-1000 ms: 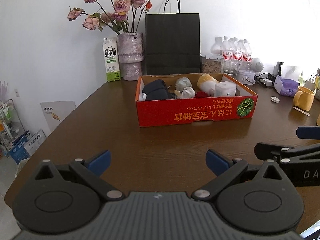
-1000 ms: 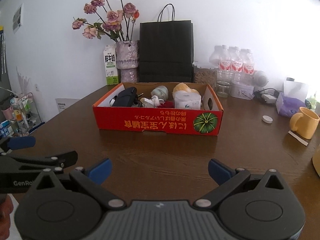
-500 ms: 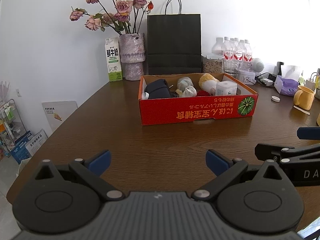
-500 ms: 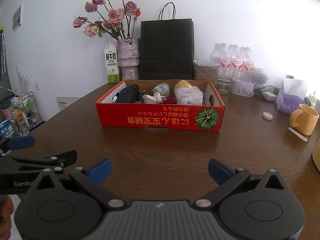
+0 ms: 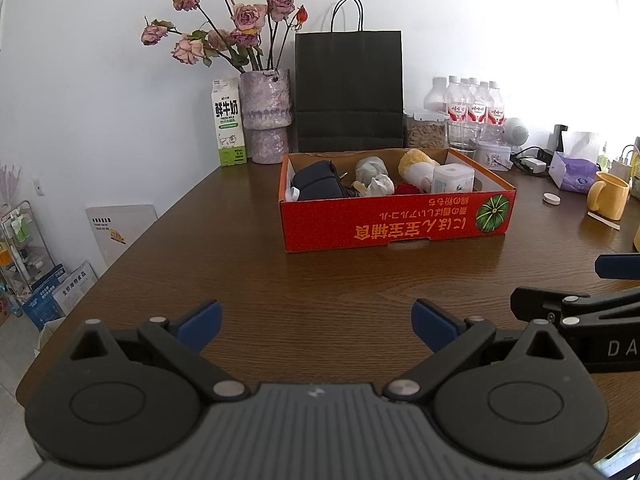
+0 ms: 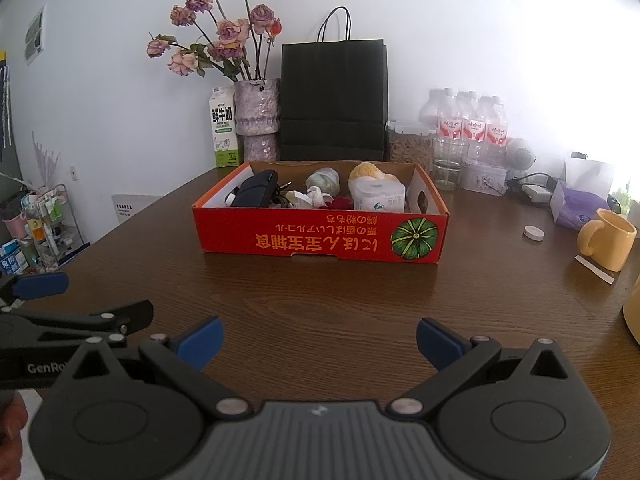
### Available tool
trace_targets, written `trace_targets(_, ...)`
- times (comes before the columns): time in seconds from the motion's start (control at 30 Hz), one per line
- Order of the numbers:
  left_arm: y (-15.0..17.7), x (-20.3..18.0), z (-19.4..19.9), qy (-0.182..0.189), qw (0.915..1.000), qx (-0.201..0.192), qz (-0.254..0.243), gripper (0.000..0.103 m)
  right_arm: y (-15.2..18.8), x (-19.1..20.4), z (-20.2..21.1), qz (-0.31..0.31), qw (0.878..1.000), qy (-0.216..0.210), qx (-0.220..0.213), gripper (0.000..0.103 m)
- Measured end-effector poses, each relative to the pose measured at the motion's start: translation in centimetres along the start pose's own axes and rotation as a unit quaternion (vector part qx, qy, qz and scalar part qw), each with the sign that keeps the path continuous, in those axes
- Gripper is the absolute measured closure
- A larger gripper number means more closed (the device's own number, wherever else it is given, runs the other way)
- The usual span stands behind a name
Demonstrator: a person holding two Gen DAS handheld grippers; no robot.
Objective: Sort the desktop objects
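Left gripper point(image 5: 316, 318) sits at the lower centre of its view, jaws spread wide, holding nothing, over the bare wooden table point(image 5: 320, 276). Right gripper point(image 6: 319, 336) likewise: fully spread, nothing held, lower centre of its view. The red cardboard box point(image 5: 394, 228) stands mid-frame on the table, well apart from both tools. Inside it: a black pouch point(image 5: 318, 185) at left, crumpled paper point(image 5: 380, 185) centre, a white tissue roll point(image 5: 453, 178) at right. A yellow mug point(image 6: 608, 244) stands at right of the right-wrist view.

Red box point(image 5: 394, 226) on a brown table point(image 5: 280, 292)

Left gripper point(image 5: 316, 322) spread wide, nothing between its 2 blue pads point(image 5: 200, 320).
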State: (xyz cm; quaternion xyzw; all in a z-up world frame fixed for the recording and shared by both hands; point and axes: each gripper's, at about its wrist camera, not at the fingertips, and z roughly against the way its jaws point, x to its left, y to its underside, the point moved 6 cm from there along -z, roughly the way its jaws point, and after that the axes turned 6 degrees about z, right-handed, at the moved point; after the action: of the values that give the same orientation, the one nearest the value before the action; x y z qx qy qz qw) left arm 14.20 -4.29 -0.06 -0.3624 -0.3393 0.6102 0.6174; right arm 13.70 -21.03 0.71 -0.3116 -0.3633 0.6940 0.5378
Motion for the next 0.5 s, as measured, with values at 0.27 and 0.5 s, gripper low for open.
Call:
trace_targets(0.27,-0.13,-0.1,-0.09,0.002,1.0,0.0,0.0,0.0,-0.07,-0.17,0.08,-0.001,1.0,0.0,-0.001,0.0)
trace_targets(0.5,-0.14,0.01,0.01,0.001,1.0,-0.002,0.002,0.0,-0.2,-0.15,0.19,-0.001,1.0,-0.001,-0.002,0.0)
